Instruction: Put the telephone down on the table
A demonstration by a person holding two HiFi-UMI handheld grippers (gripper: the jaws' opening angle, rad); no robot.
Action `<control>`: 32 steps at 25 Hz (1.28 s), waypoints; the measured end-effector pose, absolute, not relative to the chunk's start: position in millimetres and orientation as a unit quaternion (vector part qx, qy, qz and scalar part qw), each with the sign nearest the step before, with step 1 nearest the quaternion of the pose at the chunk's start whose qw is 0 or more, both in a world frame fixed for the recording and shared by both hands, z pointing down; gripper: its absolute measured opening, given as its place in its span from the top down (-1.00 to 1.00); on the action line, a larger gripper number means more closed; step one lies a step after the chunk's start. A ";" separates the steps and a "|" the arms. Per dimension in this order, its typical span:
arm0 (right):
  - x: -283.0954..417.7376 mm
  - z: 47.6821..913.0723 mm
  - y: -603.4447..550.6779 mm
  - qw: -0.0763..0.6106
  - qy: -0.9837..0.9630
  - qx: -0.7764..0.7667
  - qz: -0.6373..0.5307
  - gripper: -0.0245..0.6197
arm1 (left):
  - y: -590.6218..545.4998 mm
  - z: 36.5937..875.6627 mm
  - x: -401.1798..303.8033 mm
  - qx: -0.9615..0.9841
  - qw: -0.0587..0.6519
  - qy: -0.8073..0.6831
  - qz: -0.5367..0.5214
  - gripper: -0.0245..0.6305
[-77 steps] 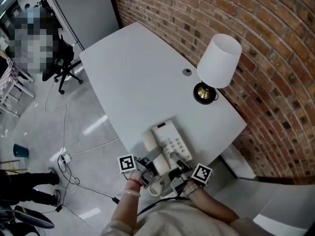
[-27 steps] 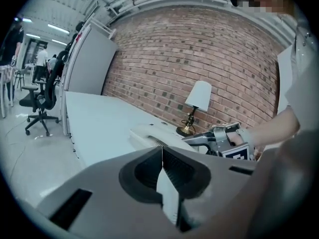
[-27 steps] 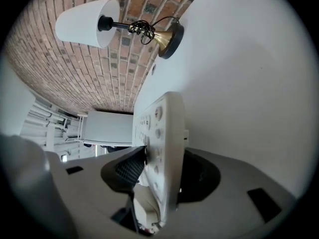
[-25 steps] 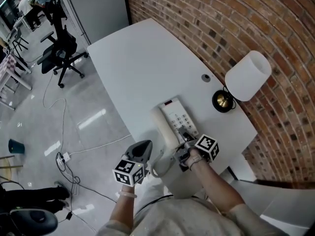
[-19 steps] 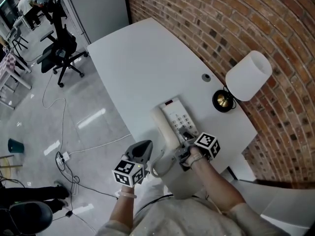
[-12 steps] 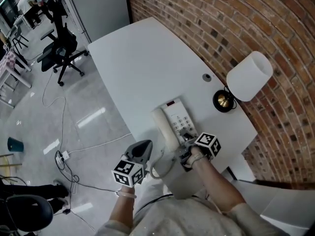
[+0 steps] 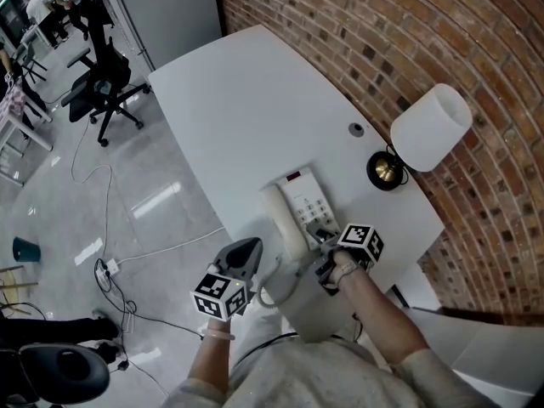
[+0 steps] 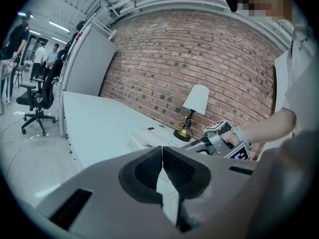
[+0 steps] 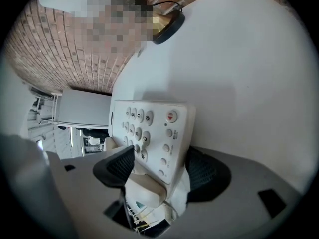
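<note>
The white telephone (image 7: 299,209) lies flat on the white table (image 7: 246,109) close to its near edge, handset along its left side. My right gripper (image 7: 323,238) reaches over that edge, its jaws opening. In the right gripper view the telephone (image 9: 155,131) lies between the black pads (image 9: 212,172), which stand beside its sides without squeezing it. My left gripper (image 7: 244,252) hangs off the table's left side over the floor. Its jaws (image 8: 162,156) are shut on nothing.
A lamp (image 7: 427,131) with a white shade and brass base stands at the table's right edge by the brick wall (image 7: 399,32). A cable grommet (image 7: 356,129) sits behind the telephone. Cables (image 7: 110,270) and an office chair (image 7: 106,100) are on the floor at left.
Three seconds ago both grippers were at the telephone; the left one has since drawn away to the left. Over the last second the scene has hardly moved.
</note>
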State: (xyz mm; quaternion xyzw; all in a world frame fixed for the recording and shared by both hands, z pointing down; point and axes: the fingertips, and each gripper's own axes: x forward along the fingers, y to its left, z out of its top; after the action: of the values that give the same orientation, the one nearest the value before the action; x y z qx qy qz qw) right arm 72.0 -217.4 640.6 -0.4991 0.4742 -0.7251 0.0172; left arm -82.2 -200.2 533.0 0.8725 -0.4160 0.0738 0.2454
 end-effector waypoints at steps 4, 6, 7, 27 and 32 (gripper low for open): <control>73.4 639.3 -212.2 0.007 0.478 -0.487 -0.731 -0.11 | -201.8 531.3 -83.5 0.871 0.246 -0.420 0.069 0.90; 75.8 638.0 -209.2 0.003 0.479 -0.484 -0.732 -0.11 | -202.7 530.7 -83.3 0.870 0.248 -0.421 0.065 0.90; 77.1 637.0 -208.6 0.003 0.481 -0.483 -0.731 -0.10 | -203.6 530.4 -83.0 0.870 0.248 -0.421 0.064 0.90; 111.0 589.5 -221.6 -0.024 0.640 -0.482 -0.598 0.90 | -206.7 526.7 -75.5 0.857 0.227 -0.457 0.074 0.90; 105.7 562.7 -236.0 -0.048 0.733 -0.474 -0.486 0.91 | -207.7 522.8 -79.8 0.847 0.219 -0.479 0.074 0.90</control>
State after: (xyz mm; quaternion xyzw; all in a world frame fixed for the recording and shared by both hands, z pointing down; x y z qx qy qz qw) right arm 105.7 -236.0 562.7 -0.4735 0.7333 -0.4856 -0.0482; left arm -79.8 -207.7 522.8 0.8468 -0.4791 0.0735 0.2191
